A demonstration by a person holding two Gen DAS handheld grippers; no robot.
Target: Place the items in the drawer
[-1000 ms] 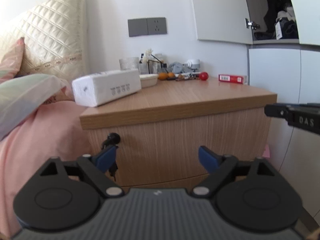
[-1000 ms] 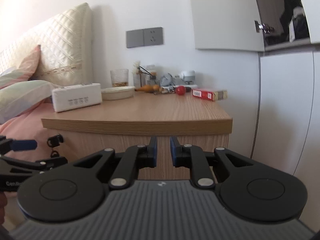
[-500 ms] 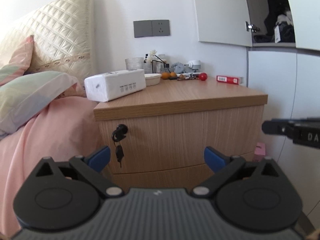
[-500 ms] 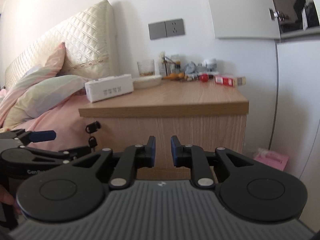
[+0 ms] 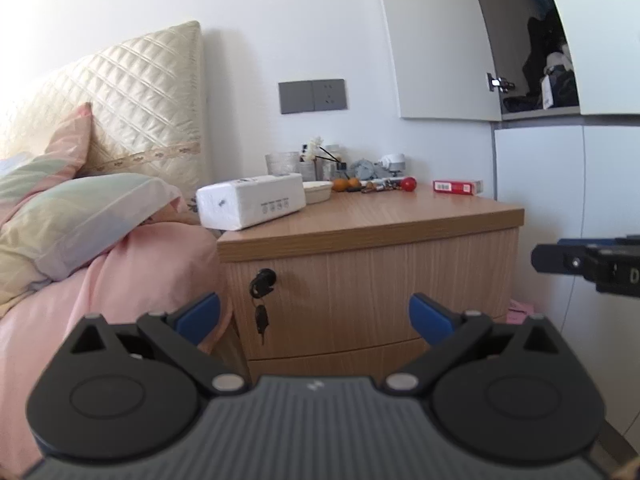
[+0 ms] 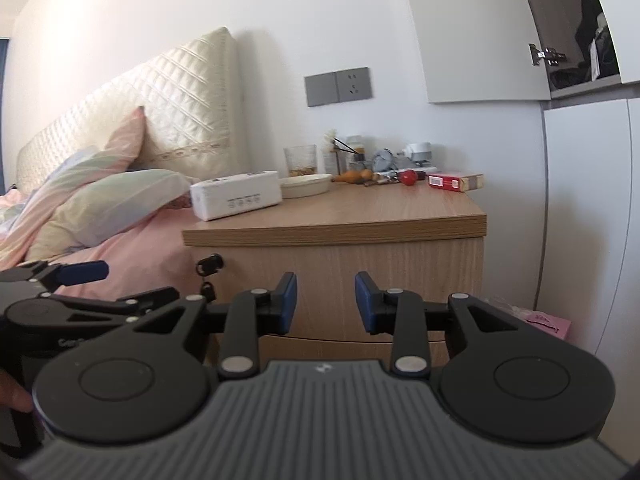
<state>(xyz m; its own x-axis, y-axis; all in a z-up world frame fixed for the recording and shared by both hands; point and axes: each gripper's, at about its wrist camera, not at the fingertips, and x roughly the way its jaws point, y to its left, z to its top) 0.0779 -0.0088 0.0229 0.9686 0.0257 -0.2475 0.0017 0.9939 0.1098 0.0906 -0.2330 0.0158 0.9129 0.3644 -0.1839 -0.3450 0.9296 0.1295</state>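
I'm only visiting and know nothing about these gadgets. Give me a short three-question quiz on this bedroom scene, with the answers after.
1. True or false: the top drawer of the nightstand stands open.
2. Which sits nearest the wardrobe side of the nightstand top? A) tissue pack B) red box C) cream dish
3. Fill in: the key hangs from the drawer's ____.

Key:
1. False. The drawer is shut, and neither the wide-open left gripper nor the right gripper, its jaws opening, holds anything.
2. B
3. lock
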